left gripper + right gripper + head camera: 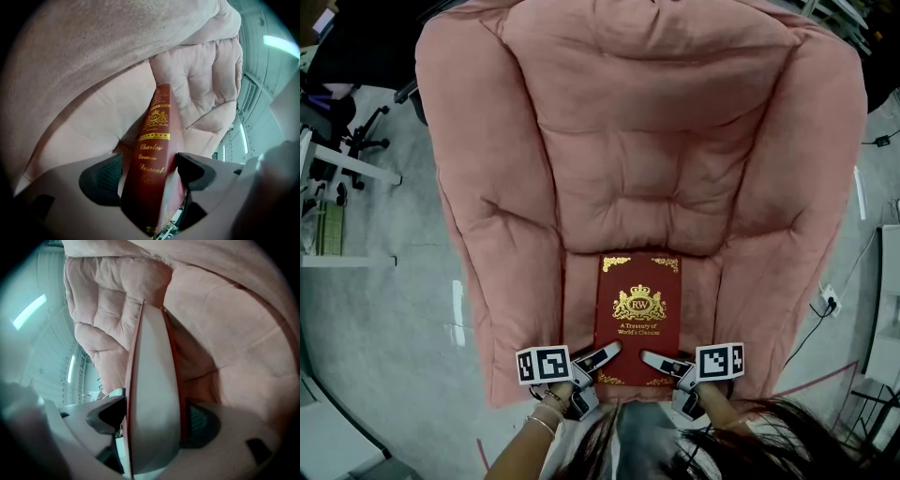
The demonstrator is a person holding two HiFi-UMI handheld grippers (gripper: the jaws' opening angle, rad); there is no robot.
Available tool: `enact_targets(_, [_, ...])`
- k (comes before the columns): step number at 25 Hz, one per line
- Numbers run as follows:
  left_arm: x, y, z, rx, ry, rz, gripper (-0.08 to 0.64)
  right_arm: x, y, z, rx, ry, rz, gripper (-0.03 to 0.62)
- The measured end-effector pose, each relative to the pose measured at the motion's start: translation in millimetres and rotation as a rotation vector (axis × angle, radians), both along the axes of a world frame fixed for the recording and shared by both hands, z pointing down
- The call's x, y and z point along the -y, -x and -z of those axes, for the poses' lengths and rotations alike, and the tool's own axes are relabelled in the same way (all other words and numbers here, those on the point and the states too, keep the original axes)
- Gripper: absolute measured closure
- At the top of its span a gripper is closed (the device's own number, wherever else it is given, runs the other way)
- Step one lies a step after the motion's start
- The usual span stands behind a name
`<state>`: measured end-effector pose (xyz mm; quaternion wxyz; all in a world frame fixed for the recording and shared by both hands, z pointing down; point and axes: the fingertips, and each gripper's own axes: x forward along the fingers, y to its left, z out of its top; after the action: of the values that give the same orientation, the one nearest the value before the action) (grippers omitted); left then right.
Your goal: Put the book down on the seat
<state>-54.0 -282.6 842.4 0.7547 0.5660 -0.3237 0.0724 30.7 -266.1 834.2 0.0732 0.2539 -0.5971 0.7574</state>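
The book (638, 314) lies flat on the seat (717, 300) at lower centre. The left tool (602, 356) and right tool (660, 360) are released, loose around its near corners. A crooked withdrawal could snag a cover and drag the book off the front edge.

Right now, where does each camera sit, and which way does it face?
Head view: on the person's head, looking steeply down at chair and book; left gripper, right gripper, an arm, hair show.
Left gripper view: on that gripper, along its fingers at the book's spine.
Right gripper view: on that gripper, along its fingers at the book's page edge.
Shared: book, chair.
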Motion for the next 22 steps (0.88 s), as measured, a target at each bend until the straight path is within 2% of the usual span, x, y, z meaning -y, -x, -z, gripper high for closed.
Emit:
enact_targets(9, [-8.2, 5.7, -12.8, 0.092, -0.006, -0.065, 0.207, -7.9, -3.3, -15.3, -0.095, -0.014, 0.054, 0.237])
enact_targets(22, [-14.9, 12.7, -14.4, 0.117, -0.006, -0.067, 0.207, -9.7, -10.4, -23.5, -0.162, 0.022, 0.022, 0.204])
